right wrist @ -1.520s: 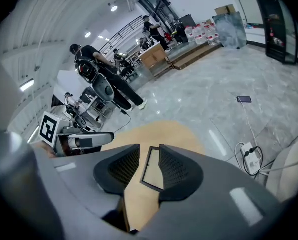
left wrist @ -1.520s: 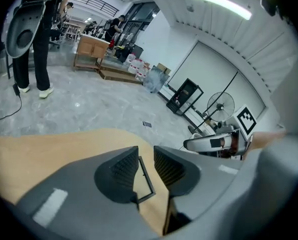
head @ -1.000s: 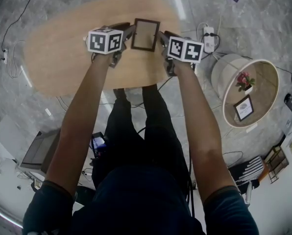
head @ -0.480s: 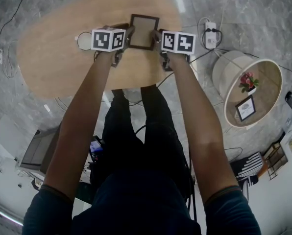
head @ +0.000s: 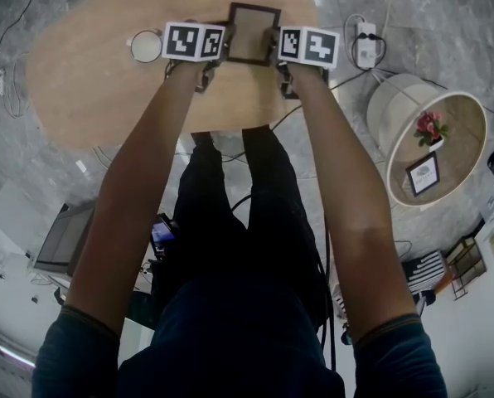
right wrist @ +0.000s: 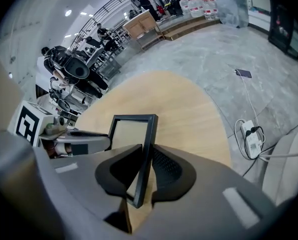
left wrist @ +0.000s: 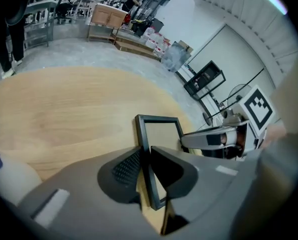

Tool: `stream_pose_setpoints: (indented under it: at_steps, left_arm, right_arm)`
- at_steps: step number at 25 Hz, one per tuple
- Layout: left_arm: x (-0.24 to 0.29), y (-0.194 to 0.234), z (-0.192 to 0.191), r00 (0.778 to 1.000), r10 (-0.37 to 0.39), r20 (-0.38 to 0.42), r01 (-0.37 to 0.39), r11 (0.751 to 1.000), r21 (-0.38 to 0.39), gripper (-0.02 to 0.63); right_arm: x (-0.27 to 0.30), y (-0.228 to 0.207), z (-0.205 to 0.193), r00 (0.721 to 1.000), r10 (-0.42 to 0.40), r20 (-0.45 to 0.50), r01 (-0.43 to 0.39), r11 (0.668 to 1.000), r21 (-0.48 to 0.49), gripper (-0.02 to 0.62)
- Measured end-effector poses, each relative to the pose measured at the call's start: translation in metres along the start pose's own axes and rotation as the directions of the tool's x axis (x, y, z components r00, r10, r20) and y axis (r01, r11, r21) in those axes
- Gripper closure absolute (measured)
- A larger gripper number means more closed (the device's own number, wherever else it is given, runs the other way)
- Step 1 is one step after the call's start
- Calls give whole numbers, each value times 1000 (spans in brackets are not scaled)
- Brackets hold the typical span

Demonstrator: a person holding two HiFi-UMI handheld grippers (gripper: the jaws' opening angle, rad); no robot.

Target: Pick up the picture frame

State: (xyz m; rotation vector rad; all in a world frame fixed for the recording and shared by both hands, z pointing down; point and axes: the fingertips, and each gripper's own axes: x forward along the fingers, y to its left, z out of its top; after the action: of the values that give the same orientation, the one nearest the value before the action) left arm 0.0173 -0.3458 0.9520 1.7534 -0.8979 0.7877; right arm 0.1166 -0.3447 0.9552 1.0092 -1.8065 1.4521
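Note:
A dark-edged picture frame [head: 252,33] with a pale tan inside is held above the oval wooden table [head: 89,81], between my two grippers. My left gripper [head: 220,46] is shut on the frame's left edge [left wrist: 145,156], and its jaws pinch that dark edge from both sides. My right gripper [head: 274,48] is shut on the frame's right edge [right wrist: 144,159] in the same way. In each gripper view the frame [left wrist: 159,134] [right wrist: 131,134] stands on edge and the other gripper shows beyond it.
A white round cup or lid [head: 146,46] sits on the table left of the left gripper. On the floor at the right are a power strip [head: 365,46] with cables and a round white side table [head: 396,118] holding a flower pot [head: 431,129] and a small frame [head: 423,173].
Both grippers have carried the picture frame farther from my body and a little to the right in view. Both jaws stay closed on it.

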Motion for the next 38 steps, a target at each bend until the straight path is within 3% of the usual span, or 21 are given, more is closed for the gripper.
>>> stream_pose_setpoints:
  at_steps: [9, 20, 30, 38]
  left_arm:
    - [-37, -16, 19, 999, 15, 52, -17, 999, 44, 551]
    - [-141, -60, 81, 978, -25, 207, -2, 992, 130, 552]
    - [-274, -114, 149, 918, -96, 384, -7, 966, 257, 552]
    - [-384, -161, 175, 845, -160, 510, -39, 933, 358, 551]
  right_arm:
    - [-34, 25, 14, 996, -18, 88, 19, 1000, -19, 526]
    - [-131, 96, 65, 962, -15, 273, 42, 995, -92, 526]
    - [-245, 185, 115, 885, 29, 465, 48, 987, -151, 527]
    - [-338, 258, 130, 794, 88, 601, 54, 976, -213, 528]
